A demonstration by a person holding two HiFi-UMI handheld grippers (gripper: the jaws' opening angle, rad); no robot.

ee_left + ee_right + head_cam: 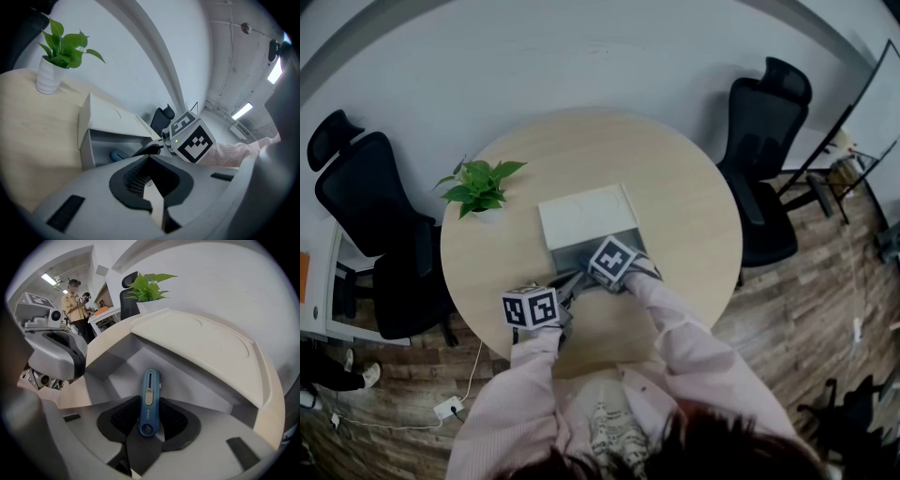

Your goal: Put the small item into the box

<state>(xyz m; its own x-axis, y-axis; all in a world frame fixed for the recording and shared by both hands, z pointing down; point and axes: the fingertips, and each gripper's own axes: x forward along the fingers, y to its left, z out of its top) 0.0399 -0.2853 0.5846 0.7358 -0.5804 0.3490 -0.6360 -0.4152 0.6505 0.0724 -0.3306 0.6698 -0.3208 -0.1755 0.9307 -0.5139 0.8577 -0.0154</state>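
The small item is a slim blue utility knife [149,399]. It lies on the floor of the open grey box [117,376], under the raised white lid [201,348], lengthwise between my right gripper's [149,417] black pads. Those jaws stand apart around it, so the gripper is open. From the left gripper view the knife [117,154] shows as a blue spot inside the box [86,140], with the right gripper's marker cube [192,140] at the opening. My left gripper [152,183] hovers open and empty in front of the box. The head view shows both at the box [581,253].
A potted plant [480,187] stands on the round wooden table [675,187], left of the box. Black office chairs [764,159] [366,216] flank the table. Two people [75,298] stand far off in the room. A cable and socket strip [450,405] lie on the floor.
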